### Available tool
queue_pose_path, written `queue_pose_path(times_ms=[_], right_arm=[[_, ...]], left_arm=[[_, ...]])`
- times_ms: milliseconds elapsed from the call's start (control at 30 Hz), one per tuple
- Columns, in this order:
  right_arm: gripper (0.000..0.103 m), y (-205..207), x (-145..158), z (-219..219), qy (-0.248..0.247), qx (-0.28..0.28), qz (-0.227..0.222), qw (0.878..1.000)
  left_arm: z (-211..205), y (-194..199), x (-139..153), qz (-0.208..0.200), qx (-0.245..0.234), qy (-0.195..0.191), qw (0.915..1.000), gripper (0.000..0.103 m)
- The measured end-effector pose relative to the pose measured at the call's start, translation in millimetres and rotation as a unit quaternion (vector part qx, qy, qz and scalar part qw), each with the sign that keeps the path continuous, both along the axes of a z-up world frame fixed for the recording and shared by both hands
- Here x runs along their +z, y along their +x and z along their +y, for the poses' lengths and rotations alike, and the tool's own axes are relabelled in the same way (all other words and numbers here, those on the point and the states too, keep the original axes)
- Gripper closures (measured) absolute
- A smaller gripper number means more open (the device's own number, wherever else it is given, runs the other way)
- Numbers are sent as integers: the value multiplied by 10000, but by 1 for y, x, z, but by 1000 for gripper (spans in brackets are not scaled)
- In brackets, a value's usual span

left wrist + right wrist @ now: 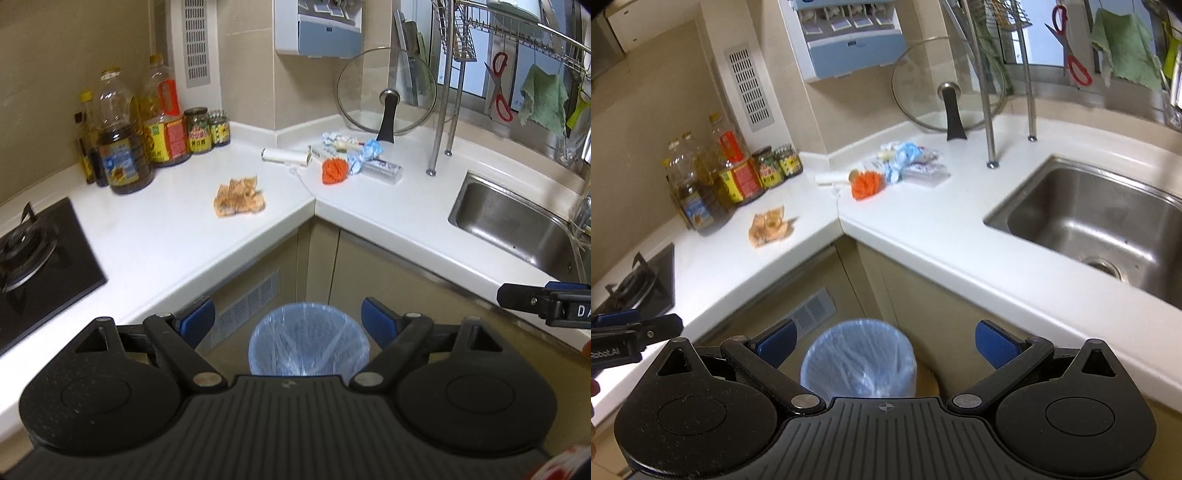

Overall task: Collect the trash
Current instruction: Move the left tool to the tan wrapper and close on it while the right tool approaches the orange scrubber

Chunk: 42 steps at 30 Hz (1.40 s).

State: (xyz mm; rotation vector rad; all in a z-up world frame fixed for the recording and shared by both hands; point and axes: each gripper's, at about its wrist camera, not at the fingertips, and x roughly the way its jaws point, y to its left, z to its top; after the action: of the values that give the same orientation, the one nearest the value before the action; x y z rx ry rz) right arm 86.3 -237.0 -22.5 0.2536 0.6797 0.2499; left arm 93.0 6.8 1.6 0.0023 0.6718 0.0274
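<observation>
My left gripper (288, 317) and right gripper (885, 341) both gape wide, empty, directly over the lined bin (308, 338). Beyond them, trash (240, 195) litters the counter (166, 236).

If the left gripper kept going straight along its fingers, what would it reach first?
Most likely the blue-lined trash bin on the floor, which sits centred between the open left gripper fingers below the counter corner. Nothing shows in between, though depth is hard to judge.
</observation>
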Motion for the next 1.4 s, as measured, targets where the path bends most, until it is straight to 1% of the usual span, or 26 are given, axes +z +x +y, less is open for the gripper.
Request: queue_pose_path(times_ms=[267,433,600,733,867,933,967,1167,1400], right_arm=[[0,69,5,33,-67,-173,-60,9998],[0,113,6,53,-103,-280,-26,9996],[0,150,1,72,-138,-357,30,9993],[0,176,-8,84,-120,-432,58,9990],[0,198,-19,93,-88,-506,142,9986],[0,208,-24,96,-88,-532,195,9984],[0,212,-26,98,-80,-539,213,9983],[0,233,-38,106,-128,-612,359,9974],[0,246,-49,110,-123,-677,554,9961]], left_arm=[[35,77,0,-141,-244,-43,9996,18],[61,123,-4,-116,-319,-50,9994,18],[86,161,-10,-160,-369,-67,9992,18],[100,190,-20,-178,-382,3,9991,19],[109,218,-33,-132,-520,14,9986,21],[112,232,-40,-76,-602,13,9982,27],[114,239,-45,-27,-644,0,9979,28],[119,277,-66,226,-716,-4,9972,28],[124,306,-80,381,-738,-57,9965,28]])
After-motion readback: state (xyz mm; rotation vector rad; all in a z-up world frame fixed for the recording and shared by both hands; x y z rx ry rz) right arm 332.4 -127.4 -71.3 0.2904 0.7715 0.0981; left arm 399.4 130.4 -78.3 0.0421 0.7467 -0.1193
